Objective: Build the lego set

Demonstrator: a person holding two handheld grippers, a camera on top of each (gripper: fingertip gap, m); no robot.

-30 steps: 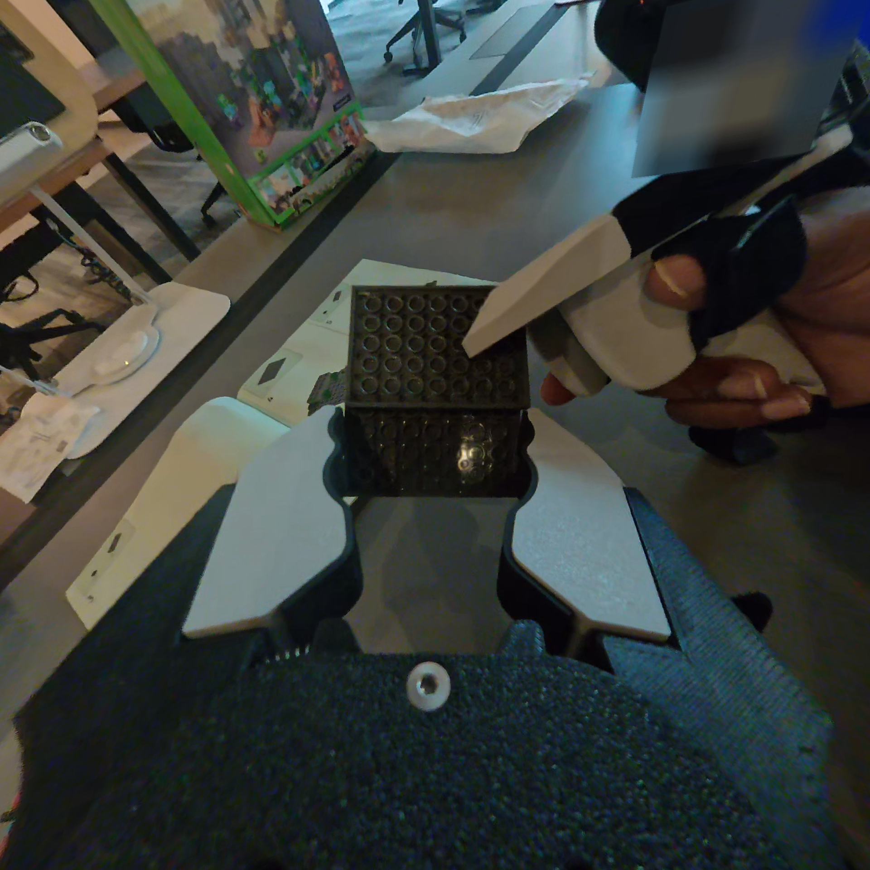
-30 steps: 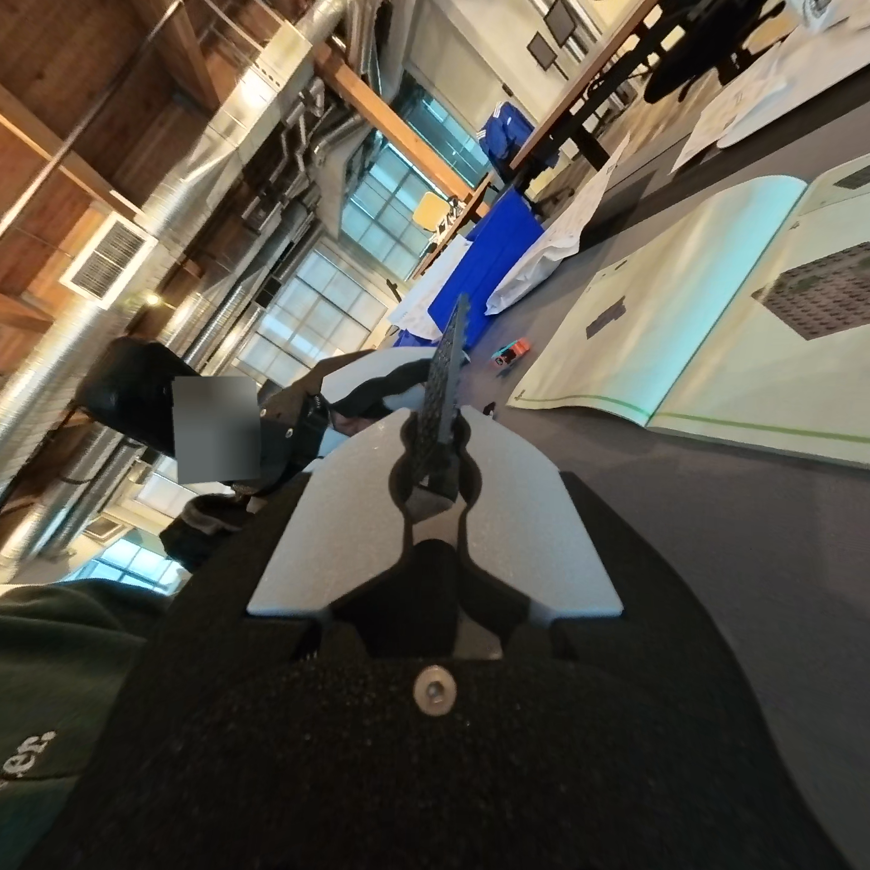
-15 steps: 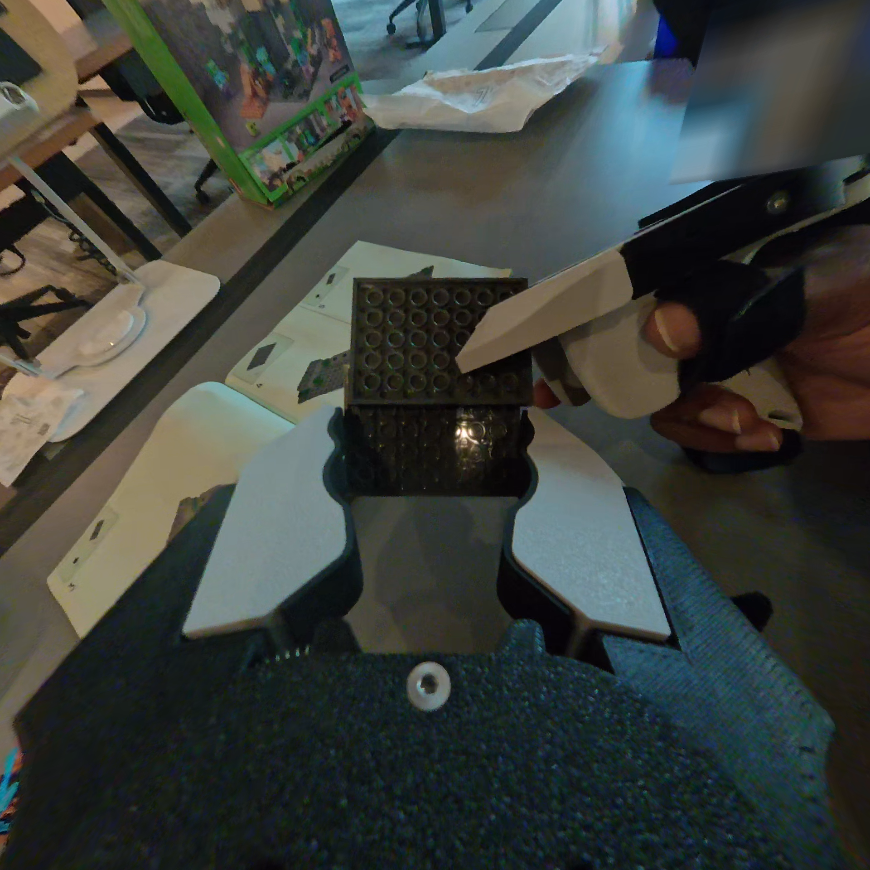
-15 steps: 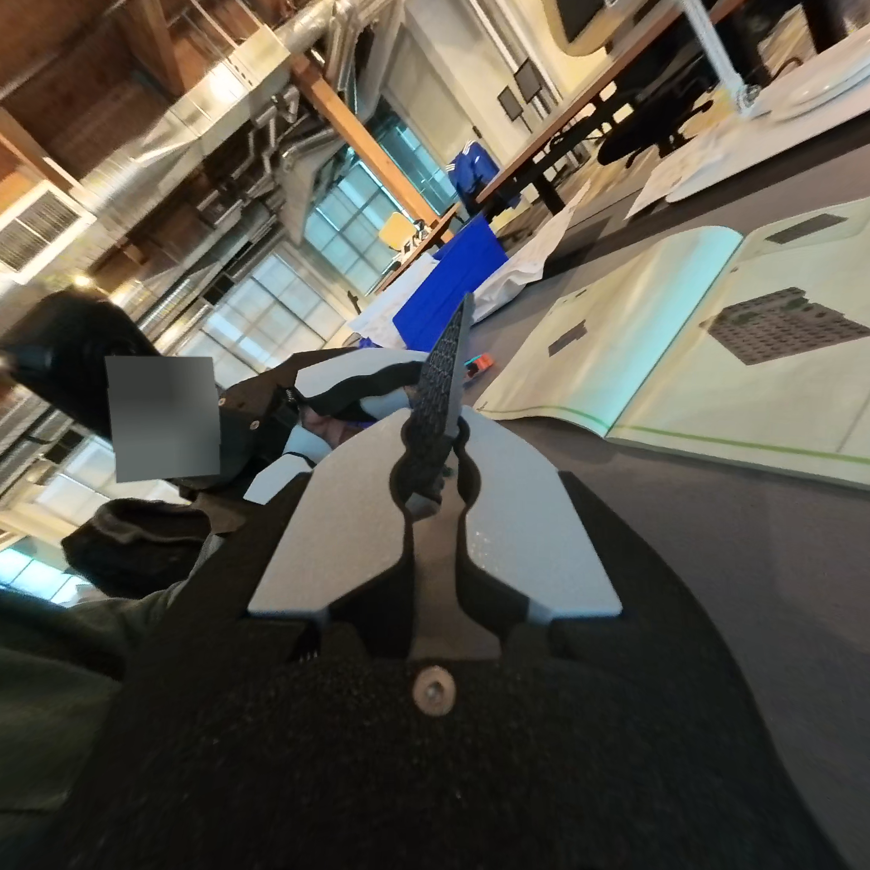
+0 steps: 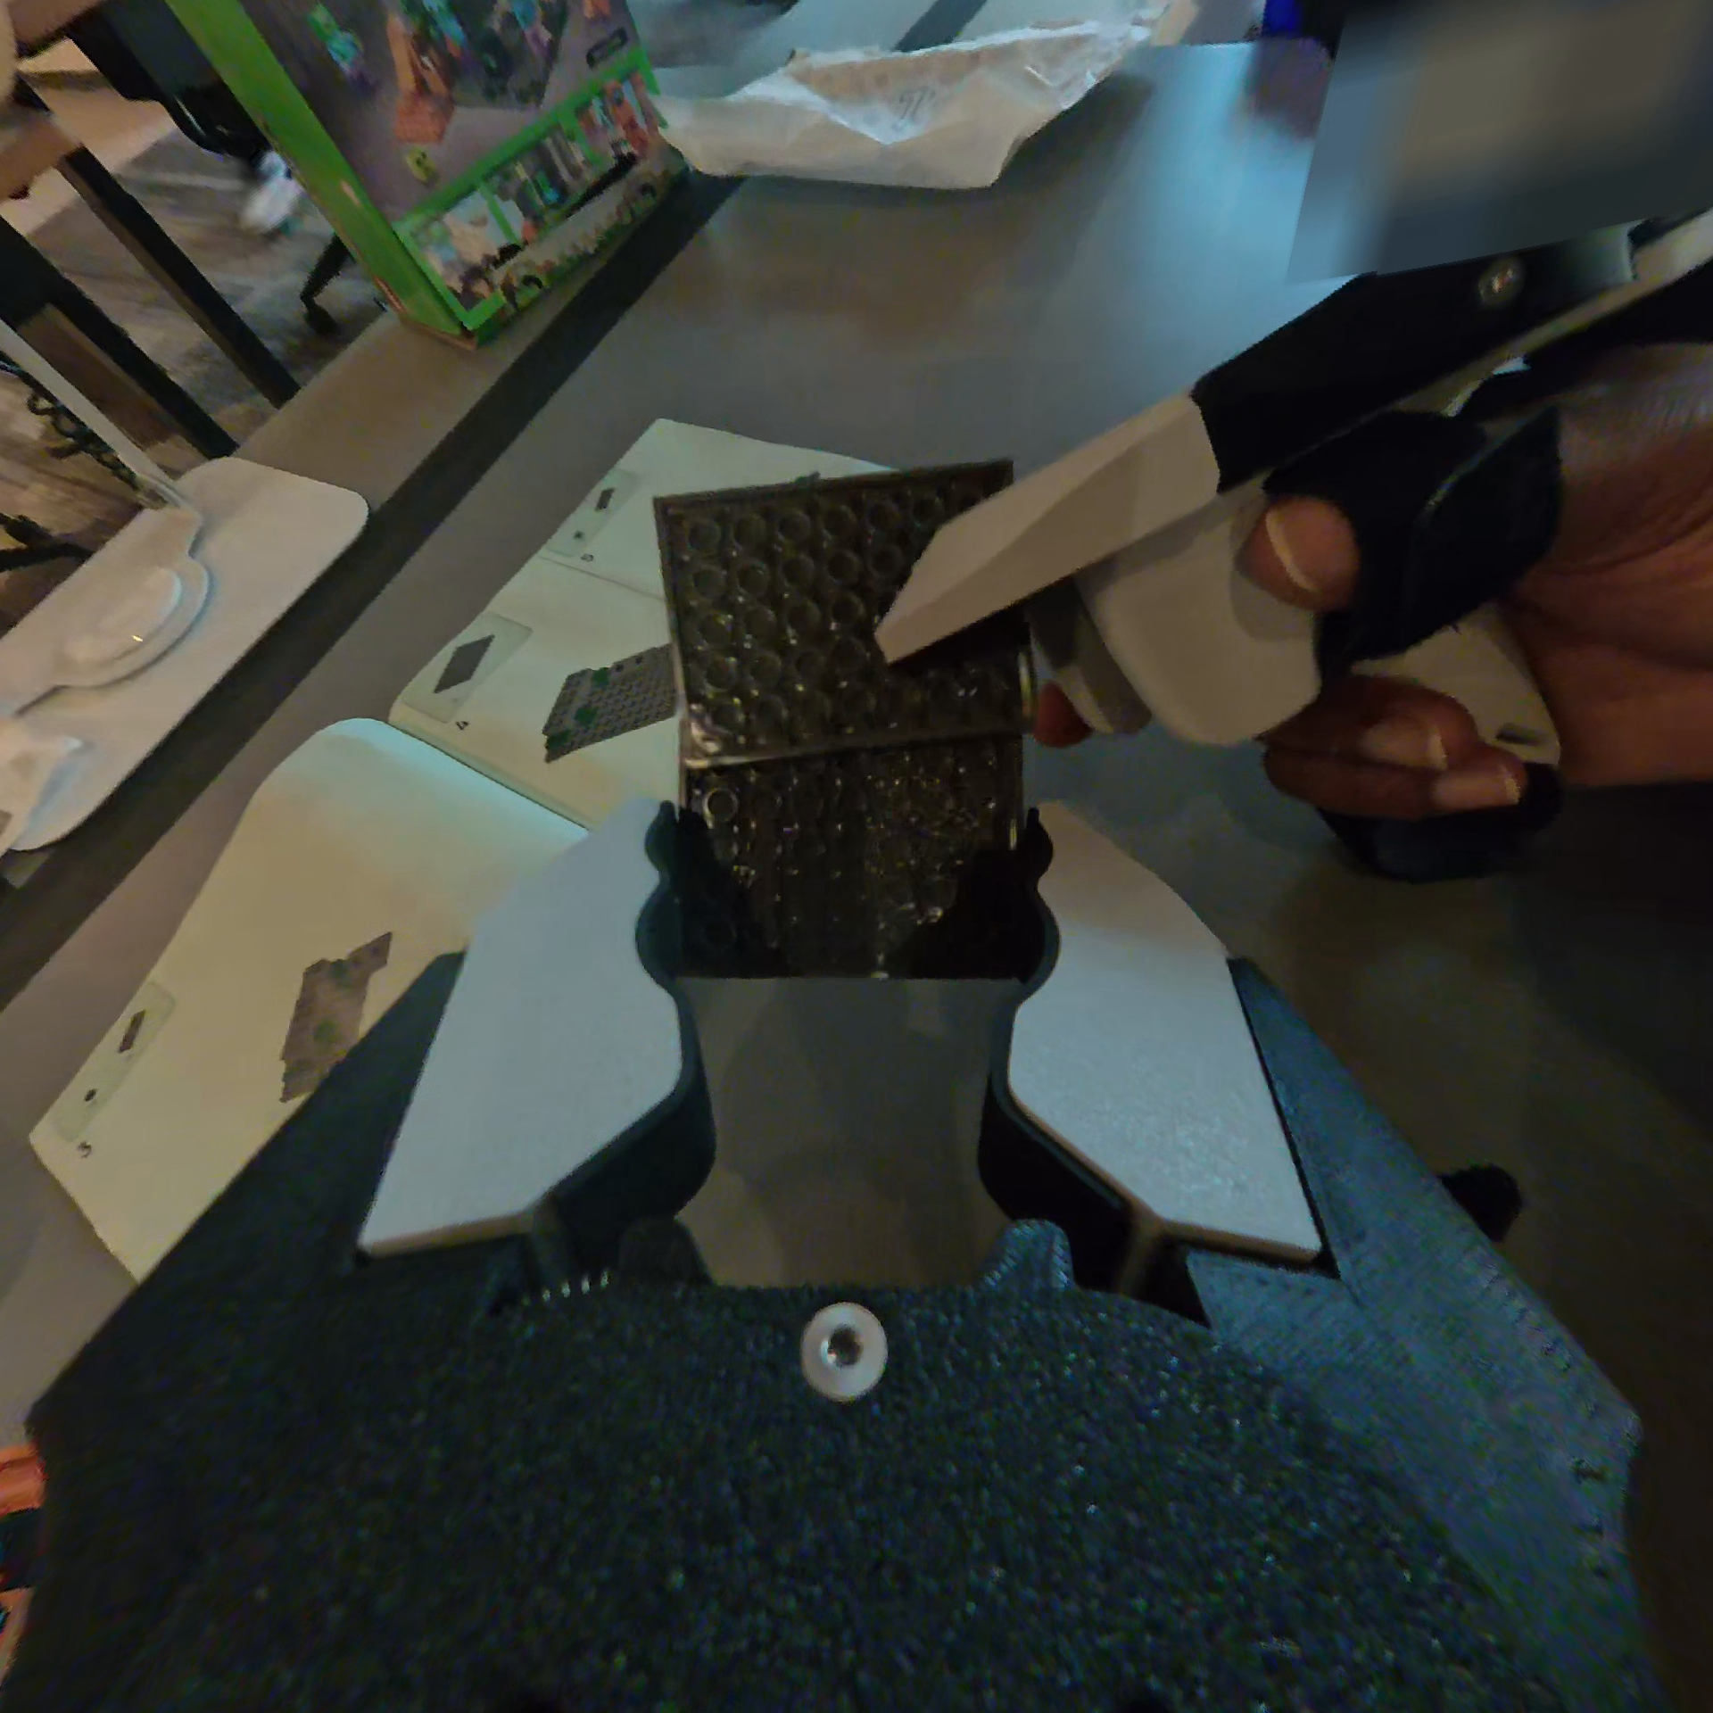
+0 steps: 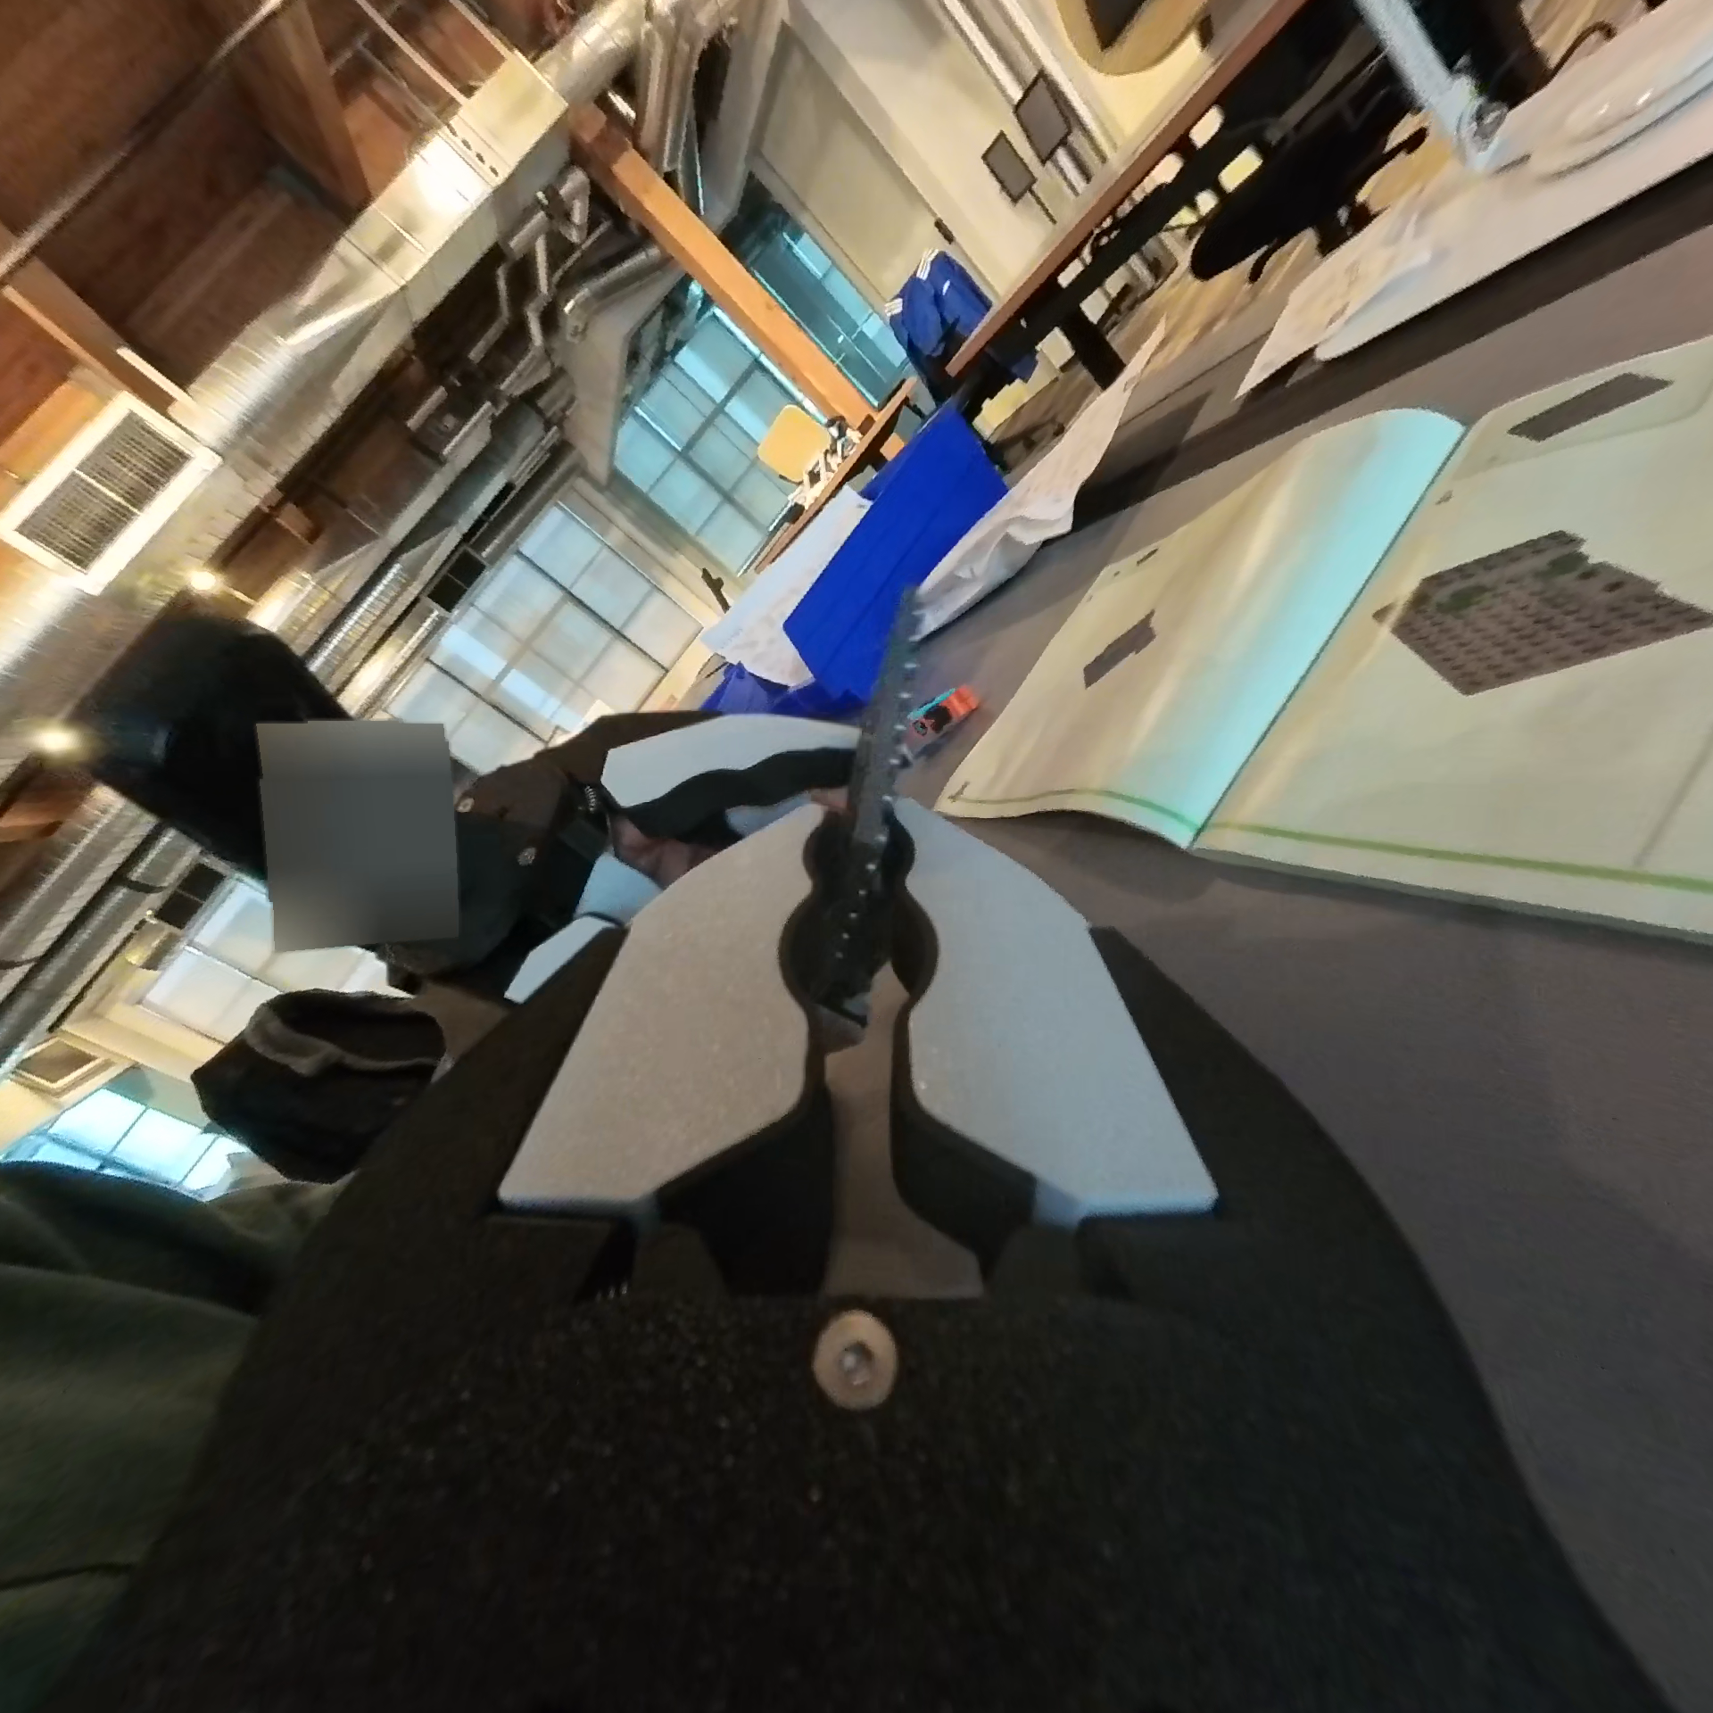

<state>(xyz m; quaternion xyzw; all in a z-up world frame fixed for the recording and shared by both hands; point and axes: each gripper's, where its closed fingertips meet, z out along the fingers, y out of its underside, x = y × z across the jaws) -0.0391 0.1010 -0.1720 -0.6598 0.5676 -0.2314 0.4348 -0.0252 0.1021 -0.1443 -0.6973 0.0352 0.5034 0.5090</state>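
Lego plates: my left claw point(image 5: 848, 890) grips the near dark plate point(image 5: 853, 862) by its edges above the table point(image 5: 1298, 973); my right claw point(image 6: 857, 913), from three o'clock, pinches the far plate point(image 5: 797, 612). I judge they're being joined; next, press the seam flush.

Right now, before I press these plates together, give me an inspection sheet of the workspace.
Surface: grey table, dim light.
Job's things: two dark studded plates; near plate and far plate meet edge to edge at a slight angle above the open instruction booklet.
Clutter: green set box, crumpled white bag, blue bag, small orange piece.
Grippers: left gripper clamps the near plate by its side edges; right gripper pinches the far plate, seen edge-on.
Cables: nothing seen.
Surroundings: other desks, chairs, large windows, exposed ceiling ducts.
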